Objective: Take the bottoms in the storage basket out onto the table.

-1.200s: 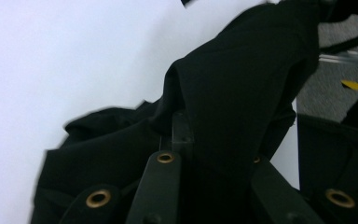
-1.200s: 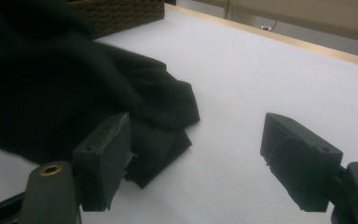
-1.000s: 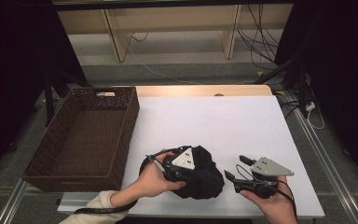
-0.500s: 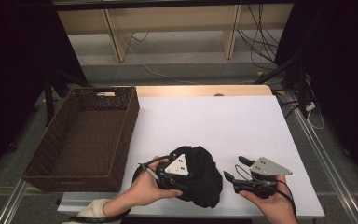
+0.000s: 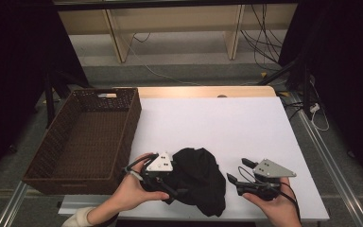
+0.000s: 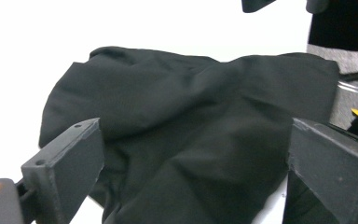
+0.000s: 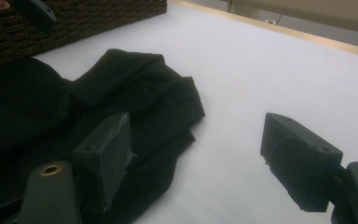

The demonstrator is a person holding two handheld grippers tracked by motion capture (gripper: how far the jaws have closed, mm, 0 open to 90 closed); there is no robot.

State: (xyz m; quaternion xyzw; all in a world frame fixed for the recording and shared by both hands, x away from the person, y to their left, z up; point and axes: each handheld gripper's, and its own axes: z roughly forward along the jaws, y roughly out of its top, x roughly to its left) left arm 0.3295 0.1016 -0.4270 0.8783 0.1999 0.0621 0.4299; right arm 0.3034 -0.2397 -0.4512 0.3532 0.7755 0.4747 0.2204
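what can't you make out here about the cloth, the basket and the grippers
- Black cloth: what garment it is; it lies bunched, and the left gripper covers its left edge in the high view.
- Cloth's near end: cut off by the bottom edge in the left gripper view.
- Basket: the small pale thing at its far rim is too small to tell.
- Right gripper: open; its left jaw hides cloth behind it.

I find no writing that I can read anywhere in front of me. The one candidate is a small pale tag [image 5: 107,95] on the far rim of the wicker basket [image 5: 56,142], and it is too small and blurred for me to tell whether it carries any letters or numbers.
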